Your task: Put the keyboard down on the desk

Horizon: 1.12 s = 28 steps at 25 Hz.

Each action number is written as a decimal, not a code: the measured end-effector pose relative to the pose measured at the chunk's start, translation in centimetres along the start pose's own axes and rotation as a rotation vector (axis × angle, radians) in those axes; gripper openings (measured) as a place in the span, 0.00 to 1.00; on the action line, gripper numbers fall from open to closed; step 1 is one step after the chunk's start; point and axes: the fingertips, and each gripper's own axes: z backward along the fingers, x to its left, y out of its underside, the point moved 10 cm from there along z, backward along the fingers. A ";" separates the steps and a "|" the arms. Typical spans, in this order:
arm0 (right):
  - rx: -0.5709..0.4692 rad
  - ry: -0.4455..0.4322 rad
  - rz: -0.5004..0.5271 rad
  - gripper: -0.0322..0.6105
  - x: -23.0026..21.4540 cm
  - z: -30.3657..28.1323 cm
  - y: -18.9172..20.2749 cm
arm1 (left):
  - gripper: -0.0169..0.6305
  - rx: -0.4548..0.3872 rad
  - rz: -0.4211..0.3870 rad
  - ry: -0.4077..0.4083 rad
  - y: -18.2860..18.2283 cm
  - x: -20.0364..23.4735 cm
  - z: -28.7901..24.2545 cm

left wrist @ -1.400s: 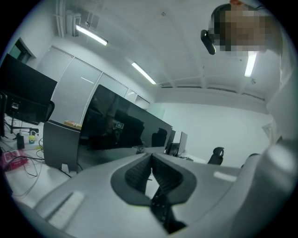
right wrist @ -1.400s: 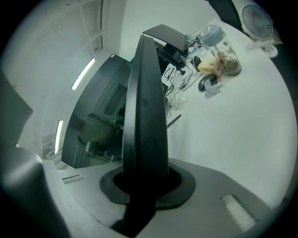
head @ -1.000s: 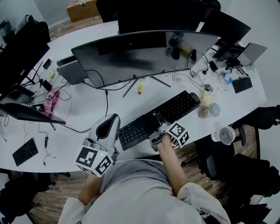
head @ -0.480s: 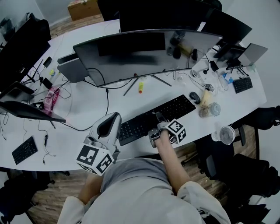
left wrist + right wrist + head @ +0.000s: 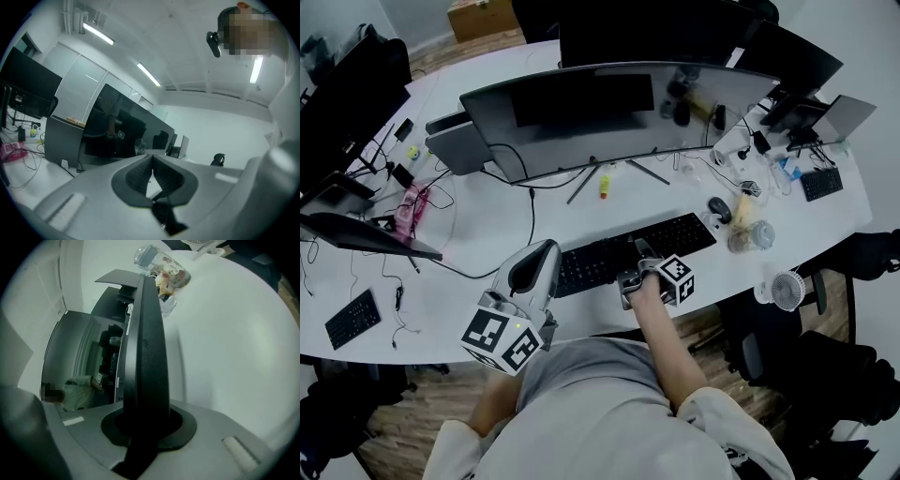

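Black keyboard (image 5: 628,251) is lying across the white worktop (image 5: 487,225) in the head view, in front of the wide monitor (image 5: 609,108), and it is looking almost flat. The right claw (image 5: 639,258) is gripping its near edge around the middle. The left claw (image 5: 542,261) is hovering near the keyboard's left end and, as far as I can see, is not holding it. I am judging that the lowering is nearly finished. What is remaining is to settle the keyboard fully and to let go.

The left gripper view is showing what the head view is not: the left claw (image 5: 151,159) is closed, its pads meeting at the tips, with nothing between them.

The right gripper view is showing the right claw (image 5: 145,423) pressing on the keyboard (image 5: 145,357), seen edge-on, with the worktop (image 5: 225,357) close beside it. Whether the keyboard is already resting there, I cannot tell. A jar (image 5: 161,266) is standing beyond its far end.
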 end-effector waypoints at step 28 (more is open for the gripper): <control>-0.028 0.091 -0.117 0.16 -2.5 -2.9 0.2 | 0.03 0.079 -0.002 0.015 1.8 0.9 -0.4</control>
